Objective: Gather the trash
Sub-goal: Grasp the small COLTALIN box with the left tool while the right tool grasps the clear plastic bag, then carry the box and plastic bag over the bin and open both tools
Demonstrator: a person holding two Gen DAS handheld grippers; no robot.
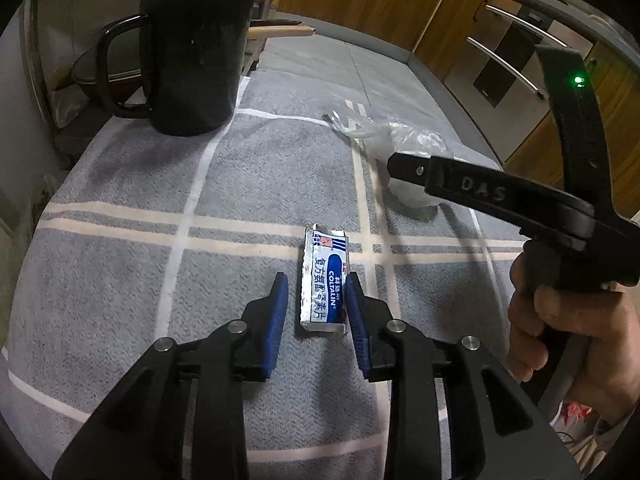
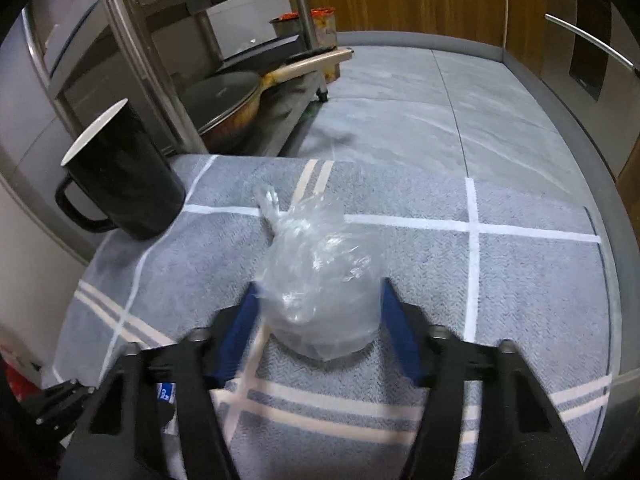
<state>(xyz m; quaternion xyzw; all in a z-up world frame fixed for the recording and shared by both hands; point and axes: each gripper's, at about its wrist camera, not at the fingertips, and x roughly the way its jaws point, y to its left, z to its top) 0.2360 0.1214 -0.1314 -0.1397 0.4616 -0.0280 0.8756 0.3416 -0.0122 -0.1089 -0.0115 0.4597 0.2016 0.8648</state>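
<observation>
Your left tool (image 1: 316, 300) stands released, the foil pill packet (image 1: 325, 280) lower centre between its pads. Your right tool (image 2: 318, 308) brackets the clear plastic bag (image 2: 316, 276) at centre frame; grip unclear.

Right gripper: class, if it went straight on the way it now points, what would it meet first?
Probably the clear plastic bag, already lying between the right gripper fingers on the checked cloth; contact is unclear.
</observation>
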